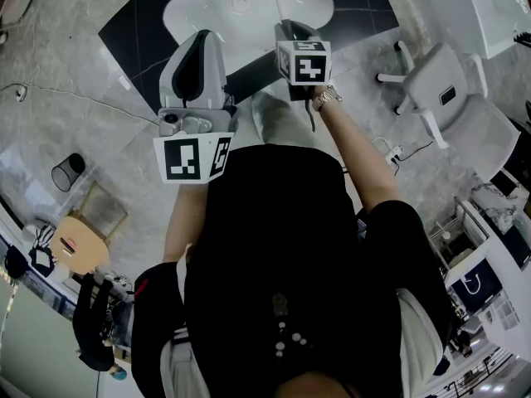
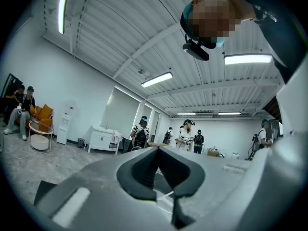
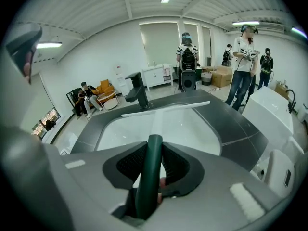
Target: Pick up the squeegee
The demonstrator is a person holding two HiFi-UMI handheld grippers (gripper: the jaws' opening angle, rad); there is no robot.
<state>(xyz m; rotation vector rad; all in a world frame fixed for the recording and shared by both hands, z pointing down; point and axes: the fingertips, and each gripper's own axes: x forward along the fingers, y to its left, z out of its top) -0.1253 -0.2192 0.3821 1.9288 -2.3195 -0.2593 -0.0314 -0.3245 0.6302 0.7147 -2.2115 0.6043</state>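
- Head view: grey left gripper [image 1: 202,40] and grey right gripper [image 1: 292,28], each with a marker cube, are over a white oval sink basin [image 1: 191,15] set in a black tabletop [image 1: 141,23].
- Left gripper view: jaws pressed together on nothing, pointing level across a white room.
- Right gripper view: jaws clenched on the dark green handle of the white-bladed squeegee [image 3: 150,172]. Its blade lies across the basin's far side, near a black faucet [image 3: 137,95].

dark countertop [image 3: 240,126], white basin [image 3: 115,129] sunk in it, black faucet [image 3: 137,94] on it
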